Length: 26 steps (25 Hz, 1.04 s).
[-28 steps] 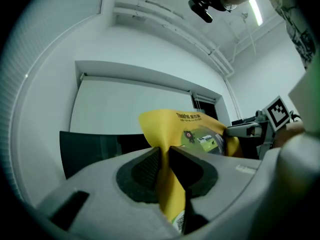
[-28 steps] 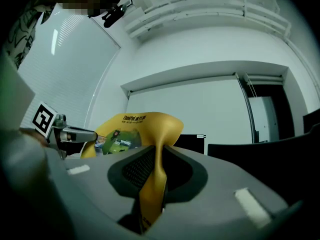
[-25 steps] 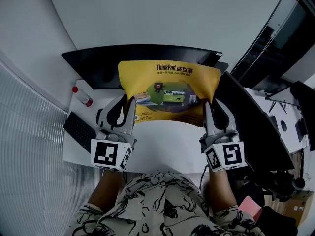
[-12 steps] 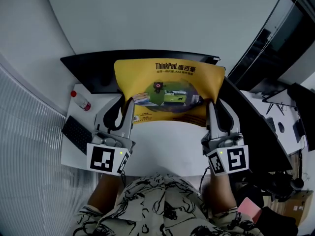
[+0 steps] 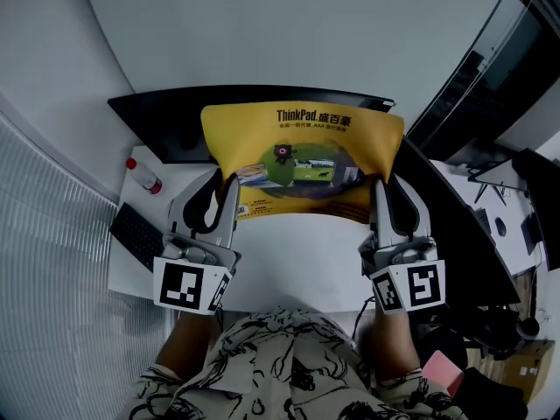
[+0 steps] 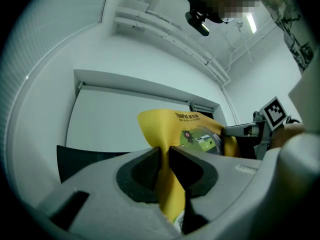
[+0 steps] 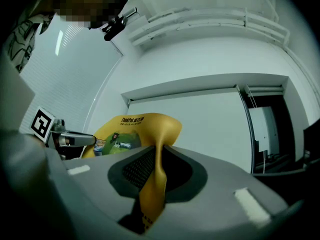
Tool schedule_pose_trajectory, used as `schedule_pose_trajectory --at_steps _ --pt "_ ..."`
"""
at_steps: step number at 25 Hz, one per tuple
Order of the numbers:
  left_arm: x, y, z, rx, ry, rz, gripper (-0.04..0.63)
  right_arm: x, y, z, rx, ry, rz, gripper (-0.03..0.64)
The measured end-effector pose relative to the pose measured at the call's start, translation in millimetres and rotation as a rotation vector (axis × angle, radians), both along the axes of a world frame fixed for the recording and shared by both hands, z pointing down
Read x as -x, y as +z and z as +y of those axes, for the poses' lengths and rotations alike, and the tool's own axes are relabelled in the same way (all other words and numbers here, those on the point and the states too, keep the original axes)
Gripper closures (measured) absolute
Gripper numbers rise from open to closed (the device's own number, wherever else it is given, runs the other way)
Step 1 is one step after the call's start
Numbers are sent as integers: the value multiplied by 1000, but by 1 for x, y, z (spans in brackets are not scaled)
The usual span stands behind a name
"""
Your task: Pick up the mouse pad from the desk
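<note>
In the head view, the yellow mouse pad (image 5: 302,160) is hanging upright over the white desk (image 5: 297,265), with the left gripper (image 5: 229,185) and right gripper (image 5: 379,188) pinching its two lower corners, so the lift is looking essentially done. In the left gripper view, the jaws are squeezing almost together on the pad's edge. In the right gripper view, the jaws are clamping the opposite edge, probably leaving only the carrying away.

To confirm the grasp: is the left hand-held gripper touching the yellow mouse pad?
Touching. In the left gripper view, the left hand-held gripper has both jaws pressed on an edge of the mouse pad, with no gap.
</note>
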<state>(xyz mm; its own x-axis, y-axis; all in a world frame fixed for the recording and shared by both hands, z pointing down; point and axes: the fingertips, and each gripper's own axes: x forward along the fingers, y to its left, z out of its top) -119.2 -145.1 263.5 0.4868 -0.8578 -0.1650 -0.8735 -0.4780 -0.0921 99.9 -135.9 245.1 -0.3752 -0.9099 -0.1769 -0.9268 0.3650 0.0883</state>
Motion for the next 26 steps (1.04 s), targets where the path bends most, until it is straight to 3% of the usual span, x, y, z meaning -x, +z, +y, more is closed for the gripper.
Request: schedule_pose_trajectory --at_steps 26 --pt "0 2 0 6 -3 17 523 0 -1 -1 -7 -5 -3 555"
